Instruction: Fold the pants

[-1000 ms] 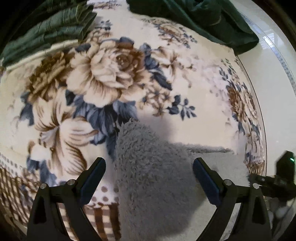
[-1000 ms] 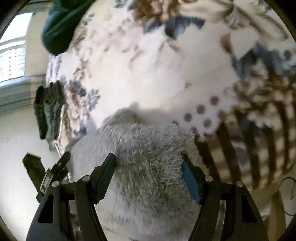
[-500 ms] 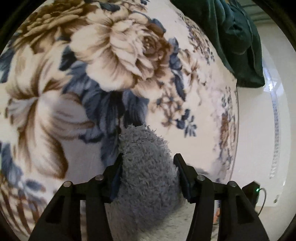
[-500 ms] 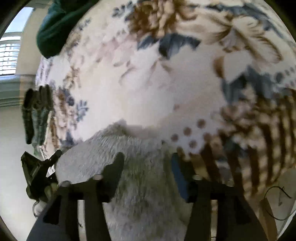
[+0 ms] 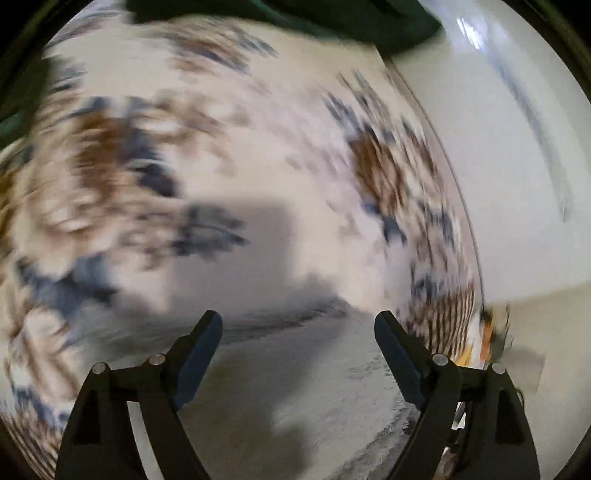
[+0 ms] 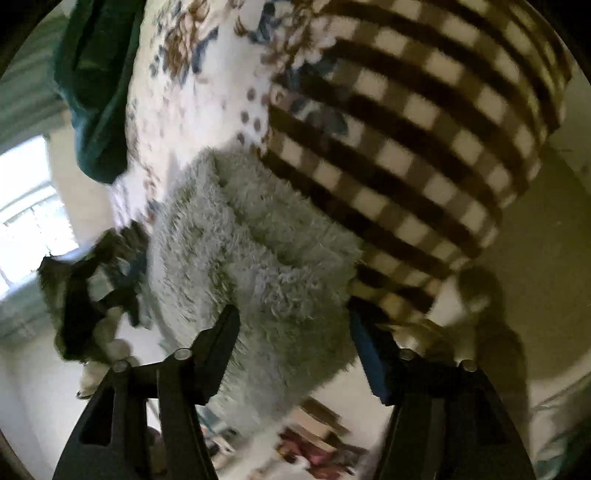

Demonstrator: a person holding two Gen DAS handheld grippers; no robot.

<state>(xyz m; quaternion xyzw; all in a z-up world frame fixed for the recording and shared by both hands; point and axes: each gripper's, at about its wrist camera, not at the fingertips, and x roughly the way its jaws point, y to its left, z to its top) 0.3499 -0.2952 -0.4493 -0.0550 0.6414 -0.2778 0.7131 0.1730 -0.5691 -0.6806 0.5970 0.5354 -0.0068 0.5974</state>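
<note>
The fluffy grey pants (image 6: 255, 258) lie folded on a floral and checked blanket (image 6: 406, 129), near its edge. In the right wrist view my right gripper (image 6: 291, 325) is open, its jaws wide apart above the near end of the pants. In the blurred left wrist view the pants (image 5: 303, 369) lie below my left gripper (image 5: 299, 328), which is open with nothing between its fingers. The left gripper (image 6: 96, 288) shows as a dark blur at the left of the right wrist view.
A dark green cloth (image 6: 99, 92) lies at the far end of the blanket and shows in the left wrist view (image 5: 332, 18) too. The blanket's edge (image 5: 461, 221) drops to pale floor. Clutter (image 6: 314, 443) lies on the floor below.
Both grippers were closed on the pants half a second ago and have opened and let go. Both have pulled back and the views have swung; the left view is motion-blurred.
</note>
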